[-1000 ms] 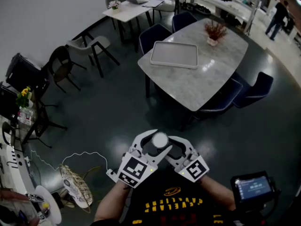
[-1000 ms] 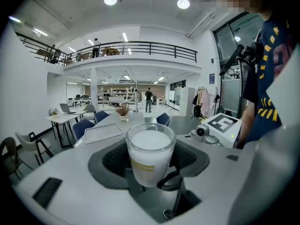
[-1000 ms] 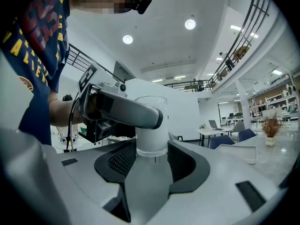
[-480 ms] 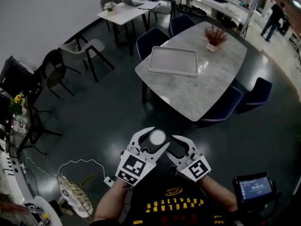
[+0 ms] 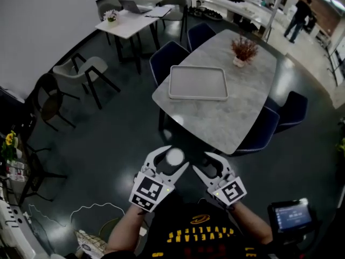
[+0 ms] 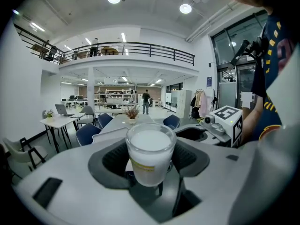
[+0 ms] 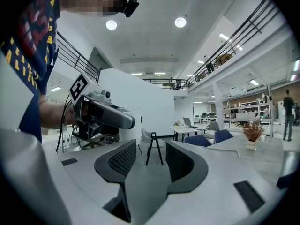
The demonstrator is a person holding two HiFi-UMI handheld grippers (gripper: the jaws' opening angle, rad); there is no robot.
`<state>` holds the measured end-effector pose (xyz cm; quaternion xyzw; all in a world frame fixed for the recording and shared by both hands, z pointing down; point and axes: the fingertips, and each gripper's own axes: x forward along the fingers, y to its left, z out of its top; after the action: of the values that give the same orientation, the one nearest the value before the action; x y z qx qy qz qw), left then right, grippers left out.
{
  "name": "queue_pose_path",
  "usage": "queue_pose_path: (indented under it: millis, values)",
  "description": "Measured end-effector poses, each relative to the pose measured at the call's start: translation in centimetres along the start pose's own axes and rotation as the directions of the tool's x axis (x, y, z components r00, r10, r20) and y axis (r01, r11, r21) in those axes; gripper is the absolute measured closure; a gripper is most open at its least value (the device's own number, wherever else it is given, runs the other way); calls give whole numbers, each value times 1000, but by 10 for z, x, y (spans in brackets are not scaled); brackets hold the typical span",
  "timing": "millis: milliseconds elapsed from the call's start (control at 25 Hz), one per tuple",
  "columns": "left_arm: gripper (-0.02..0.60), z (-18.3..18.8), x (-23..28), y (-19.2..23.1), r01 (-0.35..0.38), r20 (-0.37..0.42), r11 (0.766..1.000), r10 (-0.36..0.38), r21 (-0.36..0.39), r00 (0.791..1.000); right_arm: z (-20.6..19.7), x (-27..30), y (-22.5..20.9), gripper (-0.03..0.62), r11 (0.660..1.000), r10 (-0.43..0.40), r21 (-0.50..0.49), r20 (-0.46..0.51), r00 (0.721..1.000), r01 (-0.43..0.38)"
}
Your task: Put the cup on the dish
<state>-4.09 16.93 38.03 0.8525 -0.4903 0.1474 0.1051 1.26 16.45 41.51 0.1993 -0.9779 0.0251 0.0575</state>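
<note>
cup (image 6: pixel 150 150): upright, long axis vertical, mouth facing up, grasped between the jaws of the left gripper (image 5: pixel 173 158) over the floor | right gripper (image 5: pixel 207 164): at 3 o'clock of the left, jaws apart, nothing between them | dish (image 5: pixel 197 83): flat on the table (image 5: pixel 232 120), at 12 o'clock of the cup, well apart

R hand-held gripper (image 7: pixel 151 159): jaws apart, nothing btwn them. L hand-held gripper (image 7: pixel 107 116) w/ marker cube close by at upper left. Chair (image 7: pixel 152 138) beyond the gap. Potted plant (image 7: pixel 253 135) on counter (image 7: pixel 265 159), right.
</note>
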Motion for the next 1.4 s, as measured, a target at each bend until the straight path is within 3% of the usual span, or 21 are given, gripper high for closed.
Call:
queue_pose_path:
  millis: [320,840,1400]
  values:
    - [319,-3,-4,57,52,0,999,-52,6,999,7,43,-13,398,994,-102,32,6,995,102]
    - [319,1,18,106,55,-7,998,-56,-13,998,9,88,-40,398,992,-112,50,-8,994,113]
    - [319,29,102,174,-10,-11,1000,10,-23,1000,15,143,-147,398,994,-85,63,16,996,84]
